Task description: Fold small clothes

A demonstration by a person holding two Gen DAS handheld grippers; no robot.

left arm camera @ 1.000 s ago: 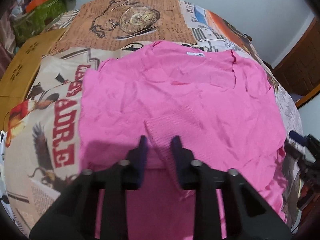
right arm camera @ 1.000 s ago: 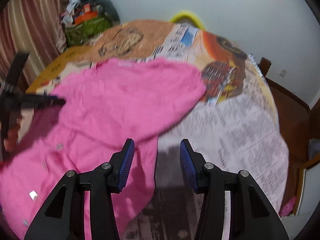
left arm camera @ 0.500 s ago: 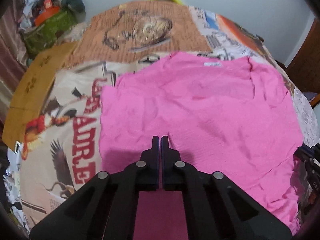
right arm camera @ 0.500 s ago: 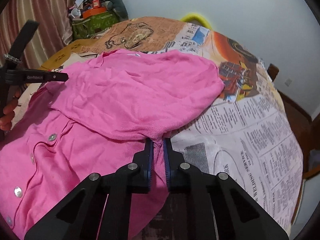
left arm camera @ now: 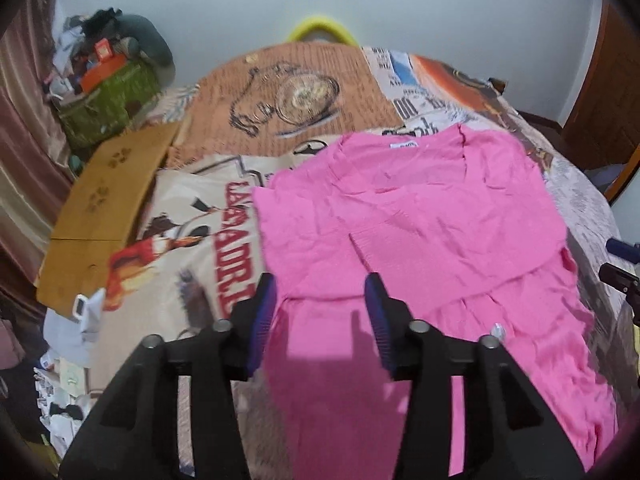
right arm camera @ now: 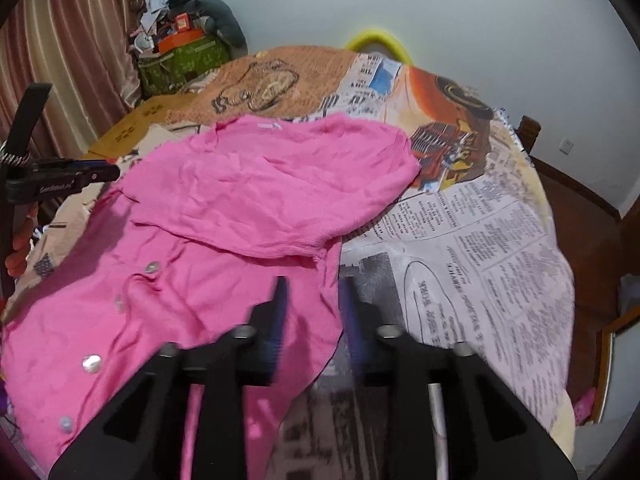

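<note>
Pink knit, the cardigan (left arm camera: 420, 248) lies flat on the printed cloth (right arm camera: 480, 248) over the table, both sleeves laid across its body and the button placket showing toward the near hem. The left gripper (left arm camera: 320, 312) hangs above the near hem, jaws opening with only air between them; the right gripper (right arm camera: 312, 308) sits over the cardigan's right edge, jaws likewise opening and holding nothing. The next step looks like the hem fold. To do it well, each gripper should pinch a near corner, lift evenly, carry the hem toward the collar and keep the sleeves (right arm camera: 280, 208) tucked.
</note>
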